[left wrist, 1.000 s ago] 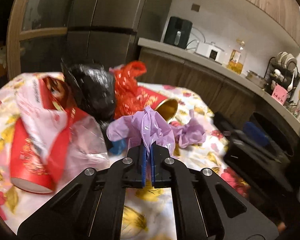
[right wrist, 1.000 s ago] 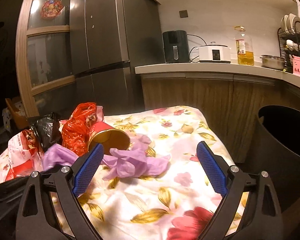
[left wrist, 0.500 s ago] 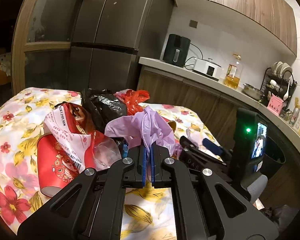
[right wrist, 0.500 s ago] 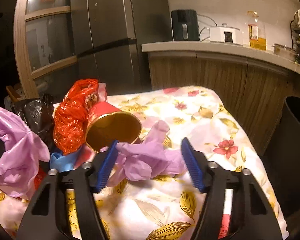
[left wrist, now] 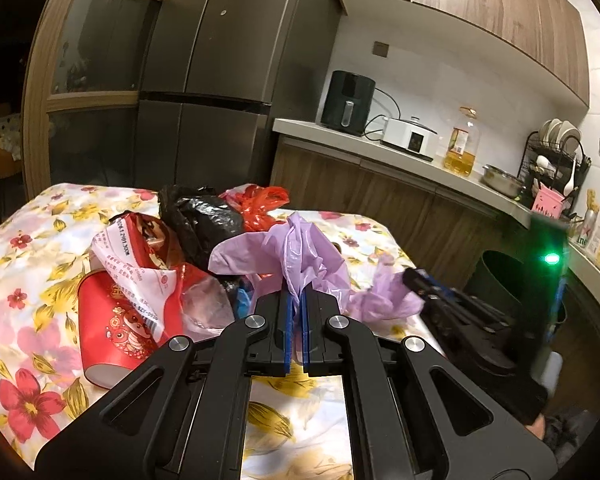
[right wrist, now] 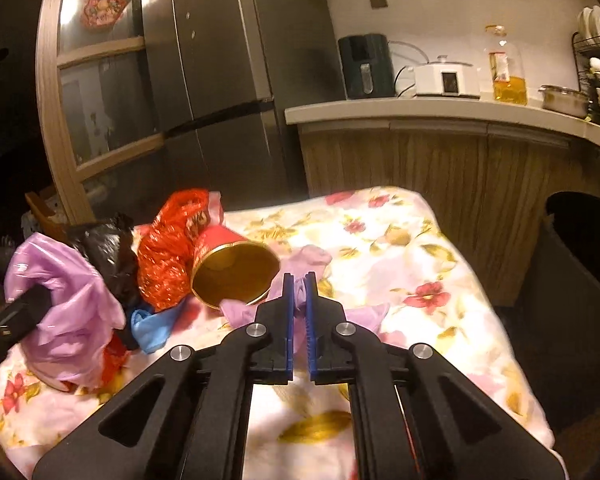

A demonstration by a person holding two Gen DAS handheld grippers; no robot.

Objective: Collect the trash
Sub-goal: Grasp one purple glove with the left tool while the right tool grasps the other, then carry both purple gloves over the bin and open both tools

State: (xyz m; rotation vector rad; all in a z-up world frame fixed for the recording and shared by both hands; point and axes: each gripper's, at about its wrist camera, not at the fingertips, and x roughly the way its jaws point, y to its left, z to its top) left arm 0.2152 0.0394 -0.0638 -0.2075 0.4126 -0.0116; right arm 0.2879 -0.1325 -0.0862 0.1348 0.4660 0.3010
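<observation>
Lilac plastic, left wrist view: left gripper [left wrist: 296, 312] clenched on purple bag [left wrist: 296, 248], lifted above the table [left wrist: 32, 232].
Right wrist view: right gripper [right wrist: 299, 300] pinches purple scrap [right wrist: 236, 309] beside gold-lined cup [right wrist: 236, 270].
Next (probably): carry both to black bin [right wrist: 580, 264].

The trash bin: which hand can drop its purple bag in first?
Probably the right. The right gripper is shut on a crumpled purple bag near the table edge, with the dark trash bin just beside it. The left gripper, shut on its purple bag, sits farther away, beyond the right one.
</observation>
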